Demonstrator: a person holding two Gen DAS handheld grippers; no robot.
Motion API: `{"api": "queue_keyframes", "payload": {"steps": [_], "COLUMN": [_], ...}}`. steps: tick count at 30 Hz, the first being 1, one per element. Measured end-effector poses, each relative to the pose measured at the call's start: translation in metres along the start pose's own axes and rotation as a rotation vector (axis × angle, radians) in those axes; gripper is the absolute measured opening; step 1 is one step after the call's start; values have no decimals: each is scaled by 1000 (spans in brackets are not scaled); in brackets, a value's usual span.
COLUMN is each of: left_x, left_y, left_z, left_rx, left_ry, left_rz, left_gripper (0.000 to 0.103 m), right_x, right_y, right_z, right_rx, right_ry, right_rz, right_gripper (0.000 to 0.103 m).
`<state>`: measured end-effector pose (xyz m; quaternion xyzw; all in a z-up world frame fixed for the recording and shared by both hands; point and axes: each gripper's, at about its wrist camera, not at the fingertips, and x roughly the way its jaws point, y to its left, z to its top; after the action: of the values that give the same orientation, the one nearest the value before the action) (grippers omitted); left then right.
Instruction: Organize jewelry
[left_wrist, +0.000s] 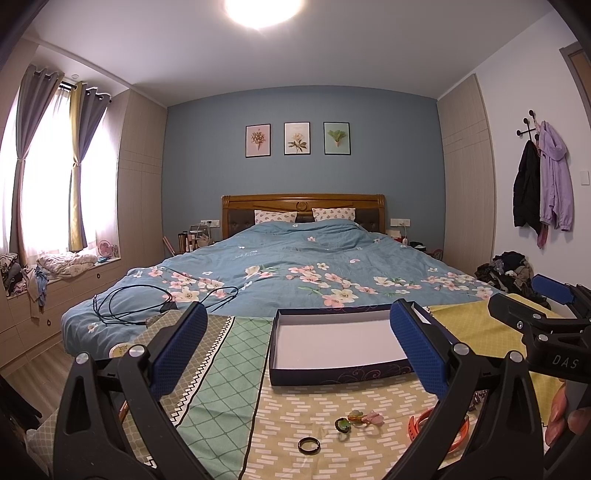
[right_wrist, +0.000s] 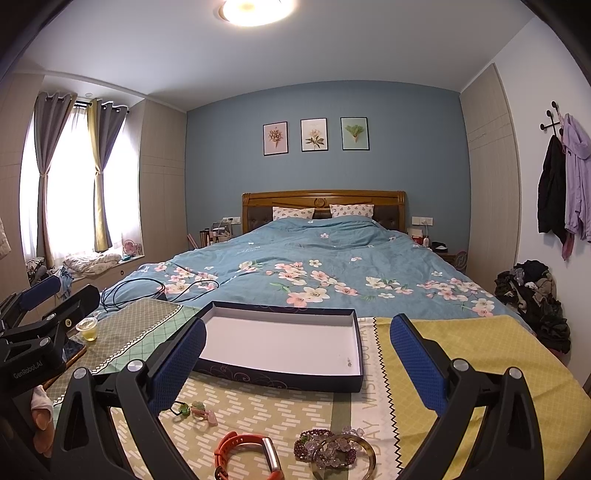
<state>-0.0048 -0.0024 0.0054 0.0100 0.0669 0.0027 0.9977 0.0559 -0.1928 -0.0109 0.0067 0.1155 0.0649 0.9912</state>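
A shallow dark blue box (left_wrist: 338, 373) with a white floor stands empty on the patterned cloth; it also shows in the right wrist view (right_wrist: 280, 378). Near me lie a dark ring (left_wrist: 309, 445), green and pink hair ties (left_wrist: 356, 421), an orange watch band (right_wrist: 247, 456) and beaded bracelets with a bangle (right_wrist: 334, 450). My left gripper (left_wrist: 299, 350) is open and empty above the cloth, left of the box front. My right gripper (right_wrist: 297, 360) is open and empty over the box's near edge. Each gripper shows at the edge of the other's view.
The cloth-covered table (right_wrist: 480, 354) stands at the foot of a bed with a blue floral duvet (right_wrist: 314, 266). A black cable (left_wrist: 147, 302) lies on the bed. A small cup (right_wrist: 87, 328) and a phone (right_wrist: 74, 349) sit at the table's left.
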Motion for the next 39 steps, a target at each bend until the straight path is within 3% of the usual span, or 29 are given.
{"api": "queue_keyframes", "payload": {"steps": [39], "left_x": [5], "left_y": [-1], "left_z": [-7], "left_rx": [1], "left_ry": [29], "left_rz": [-22], "left_gripper": [98], "right_x": [-2], "right_y": [-1], "right_z": [-6], "right_rx": [11], "right_ry": [15], "right_rz": [13], "right_gripper": [96]}}
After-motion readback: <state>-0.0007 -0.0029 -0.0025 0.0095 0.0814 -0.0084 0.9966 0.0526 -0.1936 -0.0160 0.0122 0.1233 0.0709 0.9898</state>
